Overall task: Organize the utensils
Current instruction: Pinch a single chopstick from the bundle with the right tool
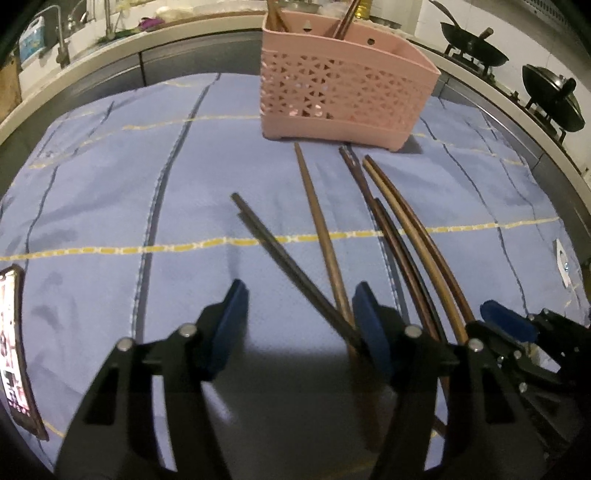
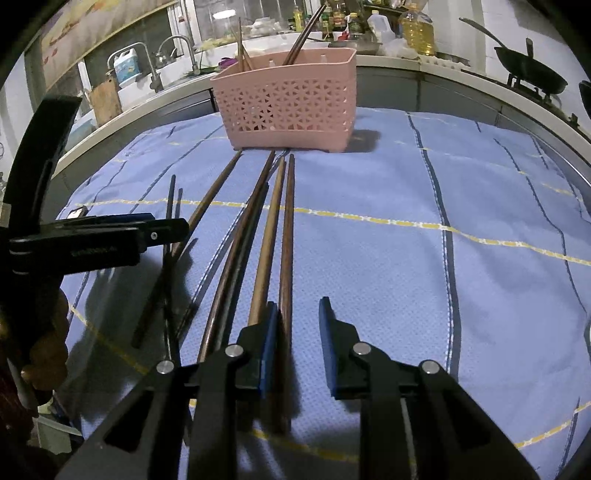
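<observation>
Several wooden chopsticks lie on a blue checked cloth (image 1: 110, 221) in front of a pink slotted basket (image 1: 343, 92) (image 2: 288, 99), which holds a few upright chopsticks. My left gripper (image 1: 299, 317) is open low over the cloth. A dark chopstick pair (image 1: 273, 251) runs between its jaws, close to the right pad (image 1: 369, 328). My right gripper (image 2: 299, 332) is open too. A red-brown chopstick (image 2: 287, 240) lies between its jaws against the left pad (image 2: 271, 339), with a gap to the other pad. A lighter chopstick (image 2: 267, 251) lies just outside.
A phone (image 1: 14, 350) lies at the cloth's left edge. Behind the cloth a counter carries a sink with taps (image 2: 177, 55), bottles (image 2: 417, 29) and black woks on a stove (image 1: 472, 48) (image 2: 532, 74). The left gripper (image 2: 166, 227) shows side-on at the left of the right wrist view.
</observation>
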`<action>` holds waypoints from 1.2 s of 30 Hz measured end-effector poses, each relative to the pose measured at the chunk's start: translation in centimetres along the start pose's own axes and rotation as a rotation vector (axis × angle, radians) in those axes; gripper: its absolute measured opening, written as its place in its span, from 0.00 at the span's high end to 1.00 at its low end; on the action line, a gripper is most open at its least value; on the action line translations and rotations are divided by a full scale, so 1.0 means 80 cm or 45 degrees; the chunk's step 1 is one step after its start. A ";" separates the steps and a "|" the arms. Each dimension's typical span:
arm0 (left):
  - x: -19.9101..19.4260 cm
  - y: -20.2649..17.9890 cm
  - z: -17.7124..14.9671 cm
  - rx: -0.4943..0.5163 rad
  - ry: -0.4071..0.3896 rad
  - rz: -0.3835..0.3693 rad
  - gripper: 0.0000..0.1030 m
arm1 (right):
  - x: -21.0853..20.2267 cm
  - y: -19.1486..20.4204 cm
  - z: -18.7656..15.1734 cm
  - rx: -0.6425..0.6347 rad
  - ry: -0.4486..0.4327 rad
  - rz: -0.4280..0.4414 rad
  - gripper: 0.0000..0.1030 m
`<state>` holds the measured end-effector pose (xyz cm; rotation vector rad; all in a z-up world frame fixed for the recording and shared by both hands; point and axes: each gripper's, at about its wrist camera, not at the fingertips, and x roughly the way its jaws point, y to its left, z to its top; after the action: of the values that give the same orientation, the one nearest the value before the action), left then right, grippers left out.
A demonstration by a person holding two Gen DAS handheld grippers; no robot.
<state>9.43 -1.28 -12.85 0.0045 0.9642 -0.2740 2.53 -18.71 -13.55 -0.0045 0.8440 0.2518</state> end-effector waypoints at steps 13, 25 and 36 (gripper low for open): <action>0.014 0.061 0.029 -0.113 0.046 -0.155 0.94 | -0.001 0.007 0.000 -0.040 -0.005 -0.022 0.77; 0.025 0.043 0.051 0.064 0.068 0.022 0.94 | 0.028 -0.001 0.045 -0.044 0.081 0.023 0.77; 0.044 0.030 0.087 0.082 0.018 0.061 0.95 | 0.093 -0.006 0.132 -0.060 0.134 0.091 0.95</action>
<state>17.51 -0.64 -12.04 0.0883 0.9677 -0.2613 15.15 -16.49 -12.09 -0.0319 0.9438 0.3407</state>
